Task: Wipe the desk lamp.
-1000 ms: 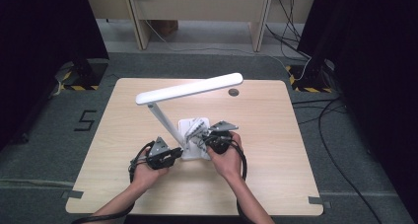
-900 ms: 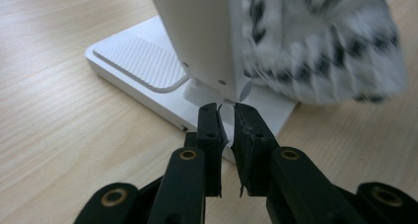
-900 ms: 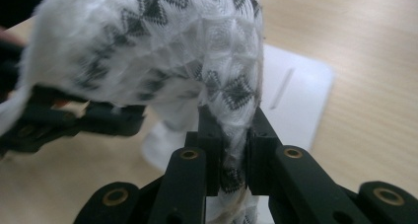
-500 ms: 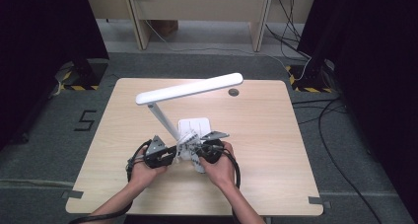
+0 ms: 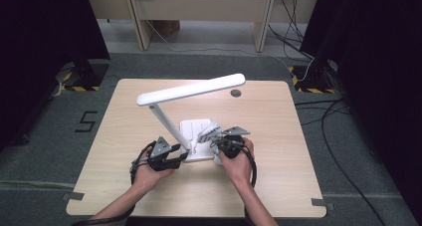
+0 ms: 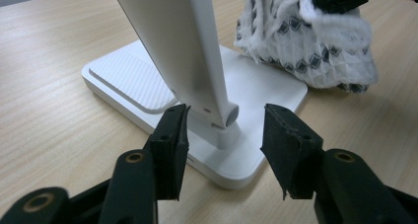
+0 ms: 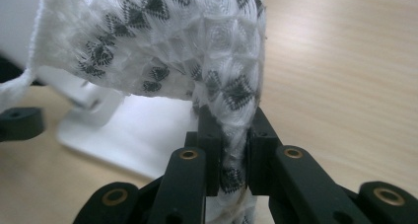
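Observation:
A white desk lamp (image 5: 191, 90) stands mid-table on a flat white base (image 5: 196, 126). My left gripper (image 5: 183, 156) sits at the base's near left corner. Its jaws have just been opening. My left gripper (image 6: 224, 130) now stands open with the foot of the lamp stem (image 6: 172, 41) between the pads, touching neither. My right gripper (image 7: 231, 135) is shut on a white knitted cloth (image 7: 172, 36) with black diamonds. That cloth (image 5: 209, 133) rests bunched on the right side of the base, with the right gripper (image 5: 217, 140) just behind it.
The lamp's long head overhangs the base, slanting up toward the back right. A small dark round spot (image 5: 236, 92) lies on the tabletop behind the lamp. The table's front edge (image 5: 199, 217) is near the person's forearms. Cables trail over the floor at the right.
The left jaws have spread apart around the lamp stem. The right gripper slid left over the base with the cloth, then back to the right.

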